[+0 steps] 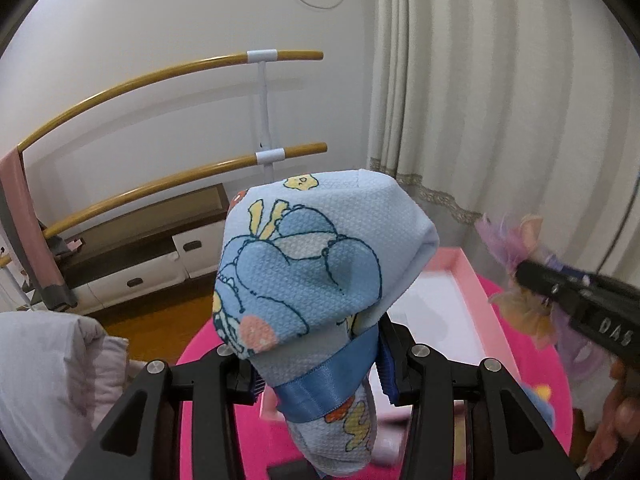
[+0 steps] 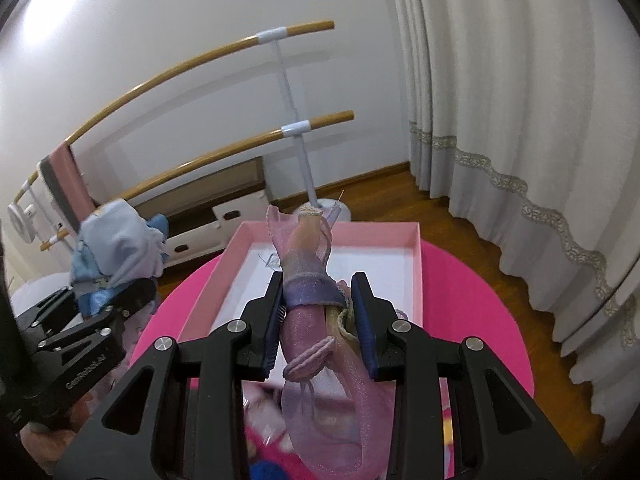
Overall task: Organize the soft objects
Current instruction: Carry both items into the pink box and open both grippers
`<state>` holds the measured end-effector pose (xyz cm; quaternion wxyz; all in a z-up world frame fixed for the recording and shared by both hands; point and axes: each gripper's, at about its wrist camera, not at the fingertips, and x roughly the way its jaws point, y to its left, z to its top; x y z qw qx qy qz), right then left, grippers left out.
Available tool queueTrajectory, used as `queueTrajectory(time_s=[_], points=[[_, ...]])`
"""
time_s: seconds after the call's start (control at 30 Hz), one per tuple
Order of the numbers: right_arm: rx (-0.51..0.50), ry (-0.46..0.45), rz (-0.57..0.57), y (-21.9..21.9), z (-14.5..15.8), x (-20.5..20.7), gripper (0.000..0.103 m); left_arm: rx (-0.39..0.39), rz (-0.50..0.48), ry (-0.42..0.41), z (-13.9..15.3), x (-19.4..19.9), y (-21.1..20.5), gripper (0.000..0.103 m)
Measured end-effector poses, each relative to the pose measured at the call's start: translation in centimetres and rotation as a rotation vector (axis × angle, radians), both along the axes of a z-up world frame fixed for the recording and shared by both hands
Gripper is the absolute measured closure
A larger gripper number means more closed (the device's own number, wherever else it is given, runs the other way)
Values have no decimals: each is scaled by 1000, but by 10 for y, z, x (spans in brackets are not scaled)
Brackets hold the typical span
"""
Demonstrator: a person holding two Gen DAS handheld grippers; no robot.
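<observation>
Status: mid-task, nothing packed yet as far as I can see.

Left gripper is clamped on a rolled blue cartoon-print cloth tied with a blue satin ribbon. The roll stands up between the pads and fills the centre of the left wrist view. In the right wrist view the same bundle shows at middle left, held in the air beside the table edge.

Right gripper is closed on a sheer pink-lilac garment, glittery tulle with a purple band and cream trim. The fabric sticks up above the pads and trails down below them to bottom centre. In the left wrist view it shows as a blurred tuft at right.

The pink box sits open on the round pink table, just ahead of the right gripper. Its white floor looks bare apart from a small thread-like mark near the far end. The lower part is hidden behind the gripper.

Judgement: both picks done, both items lifted clear, neither one in the box. Left to do: lower each into the box and release. More soft bits (blue, pink, blurred) lie at bottom centre of the right view under the gripper. Can't tell what they are, possibly still to sort.

Background: wooden barre rails, curtain, low cabinet.
</observation>
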<state>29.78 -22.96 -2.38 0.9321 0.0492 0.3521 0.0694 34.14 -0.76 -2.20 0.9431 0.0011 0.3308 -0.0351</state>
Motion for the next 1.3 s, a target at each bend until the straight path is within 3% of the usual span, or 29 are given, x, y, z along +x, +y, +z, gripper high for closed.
queueTrajectory(time_s=[0.3, 0.73, 0.83, 1.03, 1.2, 1.27, 1.3], points=[[6, 75, -12, 2, -31, 71, 73, 18, -6, 22, -13, 35, -27, 62], [3, 186, -36, -1, -73, 117, 72, 14, -36, 137, -41, 89, -25, 61], [0, 205, -41, -3, -80, 124, 71, 28, -51, 158, -42, 97, -30, 57], [1, 217, -66, -9, -86, 127, 57, 59, -29, 143, -33, 110, -30, 28], [25, 194, -95, -20, -82, 121, 13, 27, -10, 109, -28, 108, -22, 8], [36, 175, -107, -23, -76, 116, 1, 26, 0, 81, -25, 94, -14, 1], [44, 168, -106, -24, -74, 113, 0, 30, 6, 69, -25, 84, -11, 0]])
